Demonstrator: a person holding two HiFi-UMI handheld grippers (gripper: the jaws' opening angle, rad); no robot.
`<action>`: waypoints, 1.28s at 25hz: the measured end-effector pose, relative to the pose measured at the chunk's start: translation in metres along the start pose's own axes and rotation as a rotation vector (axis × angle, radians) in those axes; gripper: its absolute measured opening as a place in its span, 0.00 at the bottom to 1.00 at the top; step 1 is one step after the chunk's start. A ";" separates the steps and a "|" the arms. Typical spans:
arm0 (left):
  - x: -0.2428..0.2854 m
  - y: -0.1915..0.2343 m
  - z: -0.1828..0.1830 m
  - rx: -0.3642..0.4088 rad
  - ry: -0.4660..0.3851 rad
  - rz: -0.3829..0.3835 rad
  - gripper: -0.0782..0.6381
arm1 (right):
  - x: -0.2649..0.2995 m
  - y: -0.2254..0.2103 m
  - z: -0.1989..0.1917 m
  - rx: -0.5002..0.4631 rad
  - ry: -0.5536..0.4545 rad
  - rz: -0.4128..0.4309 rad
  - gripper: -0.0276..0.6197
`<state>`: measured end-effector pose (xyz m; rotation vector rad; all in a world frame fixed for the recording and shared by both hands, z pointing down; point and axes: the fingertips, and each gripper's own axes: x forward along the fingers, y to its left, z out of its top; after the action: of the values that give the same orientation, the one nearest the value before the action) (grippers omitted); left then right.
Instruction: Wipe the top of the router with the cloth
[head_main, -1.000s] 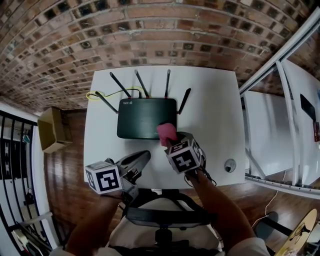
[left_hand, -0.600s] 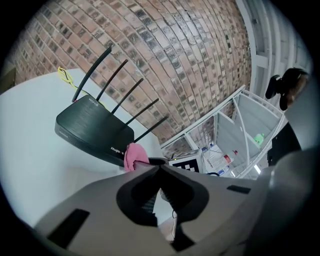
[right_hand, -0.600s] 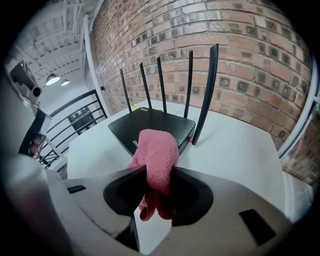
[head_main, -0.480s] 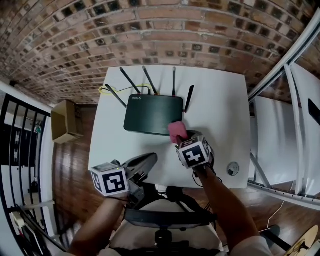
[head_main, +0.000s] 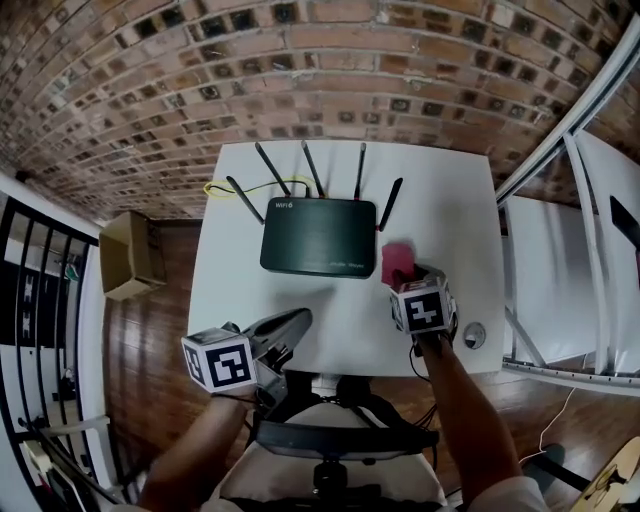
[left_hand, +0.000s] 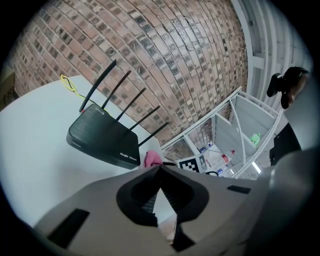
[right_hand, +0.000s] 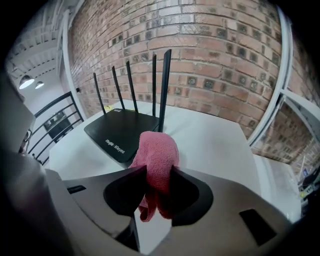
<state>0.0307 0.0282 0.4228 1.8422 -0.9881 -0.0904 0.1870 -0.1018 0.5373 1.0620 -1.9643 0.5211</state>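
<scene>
Idling near the table (head_main: 232, 300) edge, left gripper (head_main: 298, 320) — jaws together, empty; router (head_main: 318, 236) at centre; right gripper (head_main: 404, 281), clamped on the cloth (head_main: 397, 262), now sits beside the router's right end, having left its top — pass likely complete.
</scene>
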 end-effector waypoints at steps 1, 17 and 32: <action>-0.006 0.007 0.002 0.004 0.006 0.001 0.15 | -0.001 0.002 0.002 0.019 -0.012 -0.010 0.26; -0.103 0.104 0.019 0.006 0.094 -0.006 0.15 | 0.012 0.239 0.052 0.115 -0.100 0.264 0.26; -0.167 0.147 0.031 -0.011 0.064 0.019 0.15 | 0.081 0.369 0.068 0.450 0.048 0.555 0.26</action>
<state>-0.1803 0.0915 0.4651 1.8143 -0.9580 -0.0253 -0.1757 0.0194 0.5730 0.7310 -2.1472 1.3237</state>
